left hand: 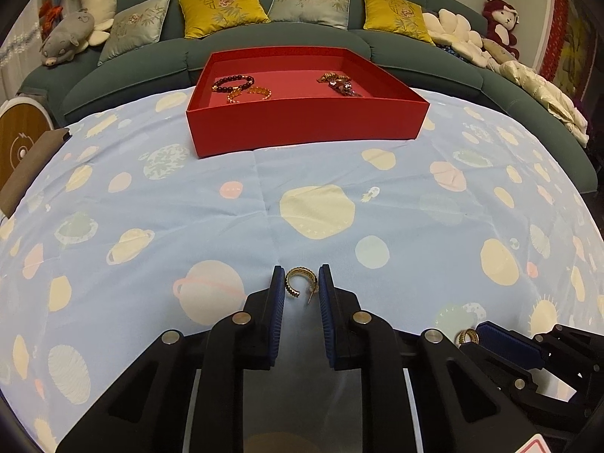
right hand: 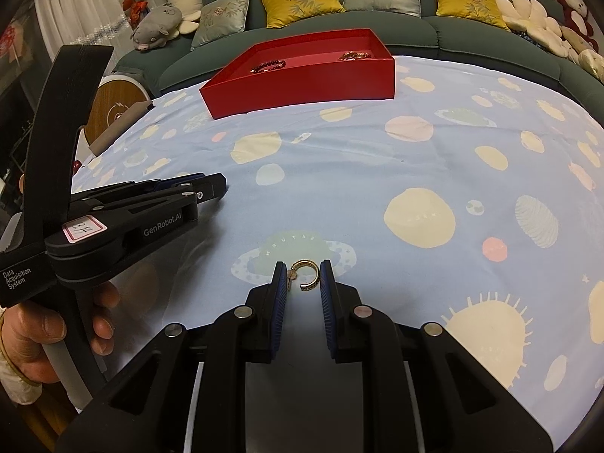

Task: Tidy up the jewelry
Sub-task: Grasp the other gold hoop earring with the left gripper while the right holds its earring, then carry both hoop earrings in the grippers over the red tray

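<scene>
1. Down at the cloth, the left gripper (left hand: 301,283) has its blue pads (left hand: 278,294) drawn in on either side of a gold hoop earring (left hand: 300,281); the ring touches the right pad and sits just shy of the left one, so I judge the grip nearly made, not firm.
2. Likewise, the right gripper (right hand: 304,277) is clenched around a second gold earring (right hand: 307,275), its post against the left pad.
3. Both earrings still lie on the planet-print tablecloth (left hand: 151,204), close to each other.
4. Further out stands the red tray (left hand: 302,128), already holding a dark bead bracelet (left hand: 232,83) and other gold pieces.
5. Judged step: picking up the pair. Next comes a firm squeeze, a clean lift, then a carry over the tray wall; thin hoops may slip or twist.
</scene>
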`<state>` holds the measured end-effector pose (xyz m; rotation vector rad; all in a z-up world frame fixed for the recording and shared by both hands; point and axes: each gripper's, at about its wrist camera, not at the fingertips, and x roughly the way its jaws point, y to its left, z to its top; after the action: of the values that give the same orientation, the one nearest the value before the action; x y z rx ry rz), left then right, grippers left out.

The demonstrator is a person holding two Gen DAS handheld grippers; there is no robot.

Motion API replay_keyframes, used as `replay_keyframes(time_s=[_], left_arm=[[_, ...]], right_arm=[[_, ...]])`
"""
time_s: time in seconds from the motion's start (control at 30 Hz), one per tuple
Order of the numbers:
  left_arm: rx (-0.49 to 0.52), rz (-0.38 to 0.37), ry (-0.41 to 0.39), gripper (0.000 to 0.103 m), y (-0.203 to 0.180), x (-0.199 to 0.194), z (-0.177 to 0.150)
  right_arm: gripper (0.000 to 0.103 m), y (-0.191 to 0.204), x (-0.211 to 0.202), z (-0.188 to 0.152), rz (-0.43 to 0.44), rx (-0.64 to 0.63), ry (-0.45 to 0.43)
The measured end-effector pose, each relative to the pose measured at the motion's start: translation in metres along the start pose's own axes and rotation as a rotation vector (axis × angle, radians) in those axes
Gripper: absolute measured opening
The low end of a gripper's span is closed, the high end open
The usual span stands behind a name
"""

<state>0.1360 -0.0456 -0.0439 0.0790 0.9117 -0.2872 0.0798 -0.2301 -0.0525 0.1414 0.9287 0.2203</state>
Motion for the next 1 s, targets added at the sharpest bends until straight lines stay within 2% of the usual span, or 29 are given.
replay_keyframes(time_s=[0.43, 1.0], left_arm=[[-0.025, -0.013, -0.024, 0.016, 0.015, -0.022, 0.002], [-0.077, -0.017, -0.073, 0.016, 0.029, -0.060, 0.009]], right_arm=[[0.017, 0.014, -0.001, 0.010, 0.013, -0.017, -0.015], [0.017, 0.063, -0.015, 0.036, 0.063, -0.069, -0.082]])
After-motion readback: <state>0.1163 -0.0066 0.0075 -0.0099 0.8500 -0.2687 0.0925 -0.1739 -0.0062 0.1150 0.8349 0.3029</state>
